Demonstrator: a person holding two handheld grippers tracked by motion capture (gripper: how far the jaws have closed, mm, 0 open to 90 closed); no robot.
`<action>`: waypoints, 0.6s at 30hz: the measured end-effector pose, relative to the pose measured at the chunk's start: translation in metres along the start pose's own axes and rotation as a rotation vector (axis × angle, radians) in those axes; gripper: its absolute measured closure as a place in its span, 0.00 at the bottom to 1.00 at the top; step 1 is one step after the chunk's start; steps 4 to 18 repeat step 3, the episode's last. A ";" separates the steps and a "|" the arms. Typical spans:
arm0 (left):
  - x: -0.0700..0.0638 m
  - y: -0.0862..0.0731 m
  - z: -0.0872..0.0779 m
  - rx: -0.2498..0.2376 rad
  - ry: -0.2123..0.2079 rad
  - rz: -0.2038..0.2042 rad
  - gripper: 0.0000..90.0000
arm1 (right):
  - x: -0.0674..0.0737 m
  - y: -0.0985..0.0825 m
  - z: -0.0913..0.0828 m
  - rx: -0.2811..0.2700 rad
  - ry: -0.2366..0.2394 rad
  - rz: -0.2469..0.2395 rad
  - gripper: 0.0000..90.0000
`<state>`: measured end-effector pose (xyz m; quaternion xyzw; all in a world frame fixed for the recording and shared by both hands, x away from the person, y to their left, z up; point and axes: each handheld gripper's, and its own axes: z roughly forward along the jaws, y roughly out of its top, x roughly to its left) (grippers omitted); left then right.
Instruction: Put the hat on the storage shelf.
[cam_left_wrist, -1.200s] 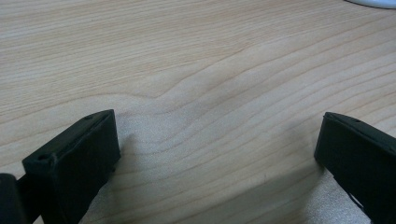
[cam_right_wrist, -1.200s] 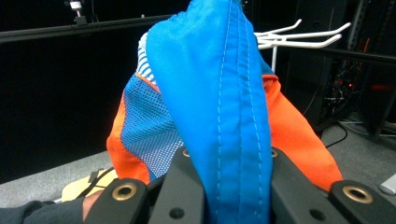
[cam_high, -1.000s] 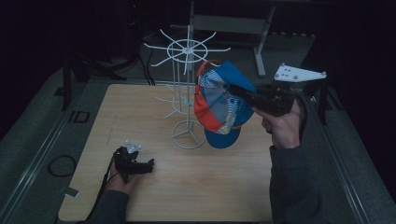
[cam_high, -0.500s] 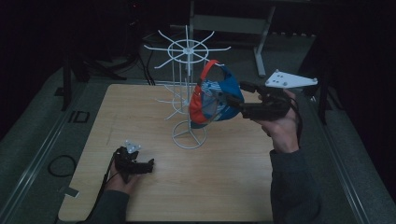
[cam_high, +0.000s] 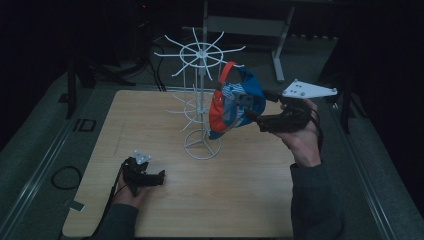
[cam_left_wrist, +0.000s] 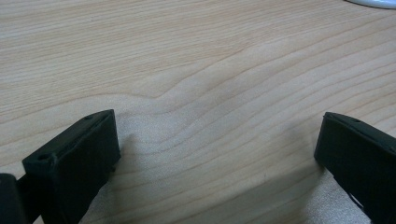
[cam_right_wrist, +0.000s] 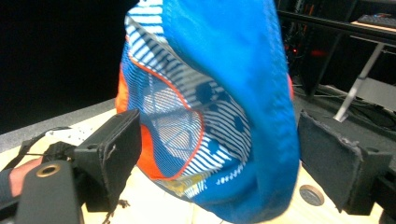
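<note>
A blue, orange and white-striped cap hangs by its orange strap from an arm of the white wire rack. My right gripper is level at the cap's right side. Its jaws have just been opening; the cap's blue brim is between them, but the pads stand clear of the cloth. My left gripper rests low on the wooden table at the front left, open, with bare wood between its jaws.
The rack's ring base stands mid-table, with short lower arms sticking out to the left. Dark floor and a cable loop lie left of the table. A metal frame leg stands behind it.
The right gripper carried the cap left to the rack and its jaws came apart, leaving the cap hanging there. The left gripper stayed put.
</note>
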<state>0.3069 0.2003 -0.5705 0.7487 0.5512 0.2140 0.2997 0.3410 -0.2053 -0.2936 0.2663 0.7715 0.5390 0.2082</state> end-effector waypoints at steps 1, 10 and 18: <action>0.000 0.000 0.000 0.001 -0.001 0.001 0.00 | -0.003 -0.003 -0.001 0.000 -0.007 0.008 0.17; 0.000 0.000 0.000 0.001 -0.001 0.000 0.00 | -0.004 -0.004 -0.002 0.001 -0.009 0.014 0.17; 0.000 0.000 0.000 0.001 -0.001 0.000 0.00 | -0.004 -0.004 -0.002 0.001 -0.009 0.014 0.17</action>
